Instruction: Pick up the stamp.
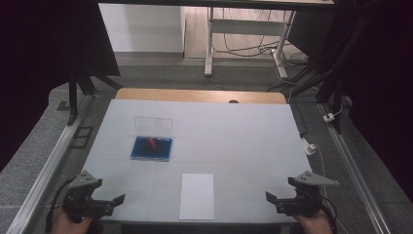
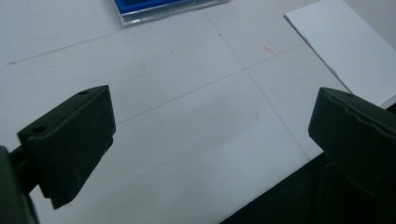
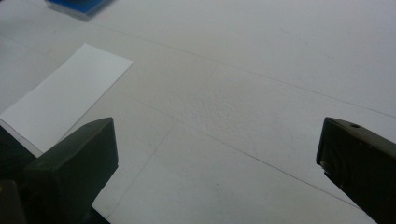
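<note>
A clear case with a blue tray (image 1: 151, 148) lies open on the white table cover, its lid (image 1: 153, 125) standing up behind; a small red item (image 1: 151, 142) rests on the blue. Its corner shows in the left gripper view (image 2: 159, 9) and in the right gripper view (image 3: 77, 6). A white paper sheet (image 1: 197, 196) lies at the front middle, also as the sheet (image 2: 343, 46) and the sheet (image 3: 65, 95). My left gripper (image 1: 114, 201) (image 2: 210, 140) sits open at the front left, empty. My right gripper (image 1: 272, 199) (image 3: 217, 158) sits open at the front right, empty.
The white cover (image 1: 234, 141) spans the table; a wooden strip (image 1: 199, 95) shows at its far edge. Metal rails (image 1: 53, 161) run along both sides. A white plug and cable (image 1: 309, 146) lie off the right edge. Desk legs and cables (image 1: 243, 44) stand beyond.
</note>
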`<state>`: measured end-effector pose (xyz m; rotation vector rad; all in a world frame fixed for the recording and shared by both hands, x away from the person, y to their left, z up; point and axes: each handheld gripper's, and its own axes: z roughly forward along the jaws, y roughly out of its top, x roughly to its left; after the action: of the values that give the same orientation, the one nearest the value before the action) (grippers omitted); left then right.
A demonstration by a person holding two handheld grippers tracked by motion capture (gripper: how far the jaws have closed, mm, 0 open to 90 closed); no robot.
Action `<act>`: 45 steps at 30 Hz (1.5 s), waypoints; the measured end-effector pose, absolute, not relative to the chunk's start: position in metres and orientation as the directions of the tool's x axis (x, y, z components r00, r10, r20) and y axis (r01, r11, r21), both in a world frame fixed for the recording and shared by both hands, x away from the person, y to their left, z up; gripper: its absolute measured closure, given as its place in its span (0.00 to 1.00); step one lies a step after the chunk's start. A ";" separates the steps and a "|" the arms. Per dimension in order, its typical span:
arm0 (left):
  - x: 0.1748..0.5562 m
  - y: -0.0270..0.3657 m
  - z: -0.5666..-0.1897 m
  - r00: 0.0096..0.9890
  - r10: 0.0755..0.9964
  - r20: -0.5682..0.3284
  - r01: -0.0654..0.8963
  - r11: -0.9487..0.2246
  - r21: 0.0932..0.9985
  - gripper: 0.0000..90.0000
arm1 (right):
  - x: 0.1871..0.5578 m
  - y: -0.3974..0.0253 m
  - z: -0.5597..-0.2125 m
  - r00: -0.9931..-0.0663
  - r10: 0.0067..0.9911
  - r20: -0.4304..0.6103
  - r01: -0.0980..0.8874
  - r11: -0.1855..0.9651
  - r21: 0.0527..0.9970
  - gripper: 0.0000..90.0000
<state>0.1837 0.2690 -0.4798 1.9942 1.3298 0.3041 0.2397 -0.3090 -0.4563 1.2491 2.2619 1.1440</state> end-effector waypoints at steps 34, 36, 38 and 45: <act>0.185 0.267 -0.476 0.484 0.853 -0.197 0.686 -0.231 0.690 0.00 | 0.241 -0.304 -0.458 -0.610 0.786 0.104 0.569 0.342 0.748 0.00; 0.185 0.266 -0.476 0.482 0.854 -0.196 0.687 -0.229 0.690 0.00 | 0.241 -0.304 -0.458 -0.609 0.787 0.101 0.570 0.346 0.745 0.00; 0.186 0.266 -0.476 0.489 0.850 -0.194 0.683 -0.235 0.692 0.00 | 0.241 -0.304 -0.458 -0.609 0.787 0.101 0.571 0.346 0.745 0.00; 0.189 0.265 -0.474 0.521 0.830 -0.199 0.654 -0.239 0.718 0.00 | 0.241 -0.304 -0.458 -0.615 0.781 0.105 0.571 0.350 0.743 0.00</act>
<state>0.1890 0.2654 -0.4744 1.9775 1.2094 0.2854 0.2412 -0.3038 -0.4580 1.2088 2.3469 1.1258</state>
